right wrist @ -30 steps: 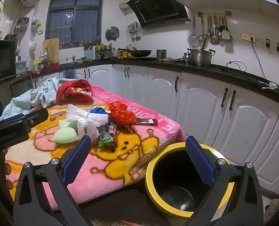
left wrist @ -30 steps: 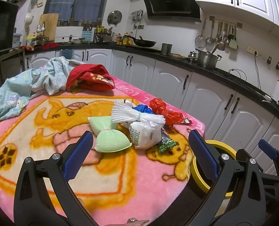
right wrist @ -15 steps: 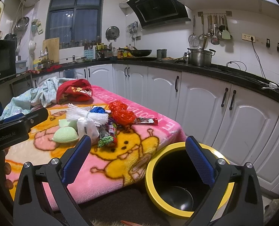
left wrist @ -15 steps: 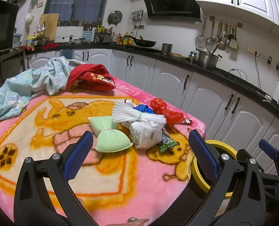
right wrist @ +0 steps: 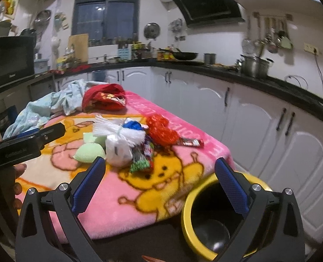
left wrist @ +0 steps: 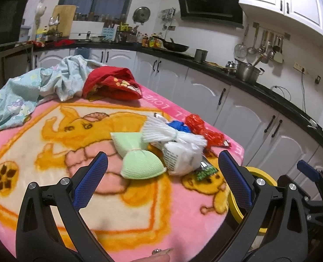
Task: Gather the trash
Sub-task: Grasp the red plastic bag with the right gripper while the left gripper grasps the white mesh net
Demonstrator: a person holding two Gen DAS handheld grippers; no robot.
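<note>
A pile of trash lies on the pink blanket (left wrist: 52, 159): a green mesh pouch (left wrist: 137, 161), a white foam net bundle (left wrist: 170, 133), a white bag (left wrist: 181, 157), a red crumpled wrapper (left wrist: 202, 128), a blue wrapper (left wrist: 178, 126) and a green snack packet (left wrist: 206, 171). My left gripper (left wrist: 163, 174) is open, held above the blanket in front of the pile. My right gripper (right wrist: 159, 179) is open too, over the blanket's corner, with the trash pile (right wrist: 128, 139) ahead and the yellow-rimmed bin (right wrist: 205, 214) below right. Nothing sits between either pair of fingers.
Red cloth (left wrist: 113, 85) and light blue cloth (left wrist: 30, 91) lie at the blanket's far side. White cabinets (right wrist: 259, 120) under a black counter run behind and to the right. The other gripper (right wrist: 19, 148) and a hand show at the right wrist view's left.
My right gripper has risen and shifted left toward the blanket, so the pile looks nearer. The left gripper has barely moved. Both stay open.
</note>
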